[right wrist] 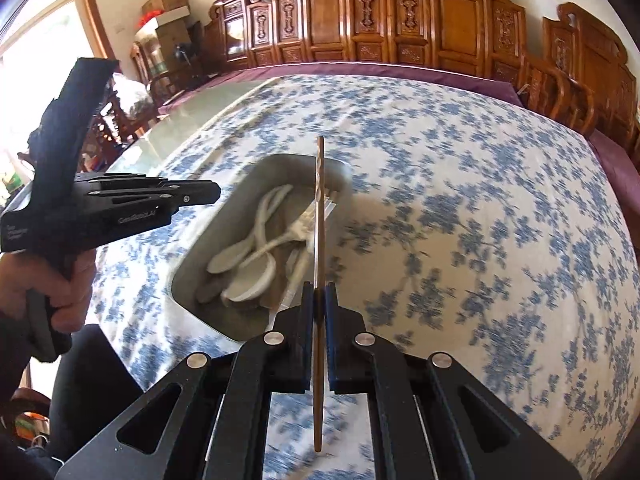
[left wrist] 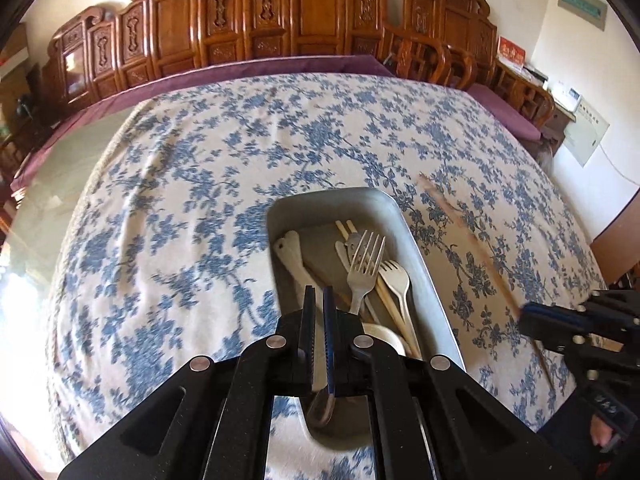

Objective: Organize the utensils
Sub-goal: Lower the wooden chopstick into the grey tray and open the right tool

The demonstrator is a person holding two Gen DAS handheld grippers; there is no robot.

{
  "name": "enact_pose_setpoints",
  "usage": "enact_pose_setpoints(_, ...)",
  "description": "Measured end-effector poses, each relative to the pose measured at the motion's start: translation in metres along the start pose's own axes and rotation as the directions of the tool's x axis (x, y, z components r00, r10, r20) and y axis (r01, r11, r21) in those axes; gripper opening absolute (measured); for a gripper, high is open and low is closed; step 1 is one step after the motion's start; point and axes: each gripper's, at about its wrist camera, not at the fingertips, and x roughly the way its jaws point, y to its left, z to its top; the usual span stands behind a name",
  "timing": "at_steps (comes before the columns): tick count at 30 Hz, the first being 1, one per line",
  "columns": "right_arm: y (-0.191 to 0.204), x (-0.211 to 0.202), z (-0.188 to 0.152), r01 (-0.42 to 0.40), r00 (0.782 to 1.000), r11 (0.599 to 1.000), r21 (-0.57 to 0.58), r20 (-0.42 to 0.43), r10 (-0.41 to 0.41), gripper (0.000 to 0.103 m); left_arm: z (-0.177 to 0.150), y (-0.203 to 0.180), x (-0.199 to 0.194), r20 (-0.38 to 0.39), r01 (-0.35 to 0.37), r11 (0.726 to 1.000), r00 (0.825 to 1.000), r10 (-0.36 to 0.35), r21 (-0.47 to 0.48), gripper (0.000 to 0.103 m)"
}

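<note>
A grey metal tray [left wrist: 404,216] sits on the blue-flowered tablecloth and holds a metal fork [left wrist: 362,268], white plastic spoons and fork [left wrist: 396,280], and pale chopsticks [left wrist: 390,304]. My left gripper [left wrist: 318,296] hovers over the tray's near end with its fingers almost together and nothing between them. My right gripper [right wrist: 319,292] is shut on a brown wooden chopstick [right wrist: 319,216] that stands upright between the fingers, just right of the tray [right wrist: 192,268]. The chopstick also shows blurred in the left wrist view [left wrist: 472,236], held by the right gripper [left wrist: 532,316].
The tablecloth [left wrist: 180,200] covers a large table with a glass top showing at the left. Carved wooden chairs [left wrist: 256,20] line the far side, and a purple cloth edges the table there.
</note>
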Motion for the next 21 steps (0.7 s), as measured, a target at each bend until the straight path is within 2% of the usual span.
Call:
enact_pose_setpoints(6, 0.017, 0.018, 0.014, -0.068, 0.998, 0.997, 0.037, -0.005, 0.068, 0.007, -0.009, 0.014, -0.024, 0.015, -0.013, 1.000, 1.000, 0.013, -0.015, 0.004)
enact_pose_setpoints(9, 0.025, 0.028, 0.020, -0.079, 0.997, 0.996, 0.038, -0.013, 0.079, 0.007, -0.015, 0.023, -0.034, 0.019, -0.019, 0.999, 1.000, 0.020, -0.031, 0.015)
enact_pose_setpoints(11, 0.029, 0.034, 0.023, -0.085, 0.996, 0.995, 0.045, -0.021, 0.086, 0.007, -0.018, 0.027, -0.039, 0.020, -0.020, 0.999, 1.000, 0.021, -0.041, 0.015)
enact_pose_setpoints(21, 0.029, 0.077, 0.031, -0.053, 0.995, 0.995, 0.087, -0.080, 0.060, 0.006, -0.032, 0.044, -0.052, 0.020, -0.035, 0.996, 0.999, 0.036, -0.079, 0.016)
